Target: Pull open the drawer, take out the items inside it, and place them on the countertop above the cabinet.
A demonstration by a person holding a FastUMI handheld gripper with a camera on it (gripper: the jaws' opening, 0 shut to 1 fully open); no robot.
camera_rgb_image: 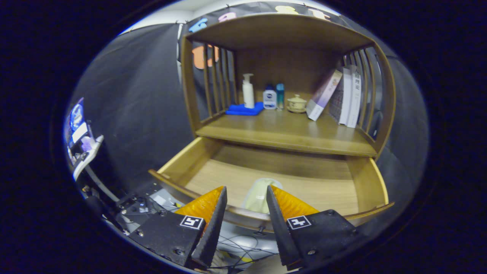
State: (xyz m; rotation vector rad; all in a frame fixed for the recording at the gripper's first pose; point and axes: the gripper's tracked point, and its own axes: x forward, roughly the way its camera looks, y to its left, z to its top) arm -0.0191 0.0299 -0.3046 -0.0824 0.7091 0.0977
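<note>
The wooden drawer (354, 186) is already pulled open, so the taking-out step is judged to be in hand. The tongs (246, 199) are held apart, empty, above its front edge. A pale rounded plastic item (258, 194) lies inside, just ahead between the fingers. Next, the tongs should be lowered around it, closed, and the item lifted to the wooden counter (289, 133).

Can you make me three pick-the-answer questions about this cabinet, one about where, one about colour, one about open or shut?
1. Where is the pale pouch?
A. in the open drawer, just ahead of the tongs
B. on the shelf
C. on the books

2. What colour is the folded cloth under the pump bottle?
A. red
B. blue
C. green

3. How are the tongs?
A. shut on the pouch
B. shut on the knob
C. open

Answers: 1 A, the pouch lies on the drawer floor beyond the fingertips. 2 B, the cloth is blue. 3 C, a wide gap separates the fingers.
</note>
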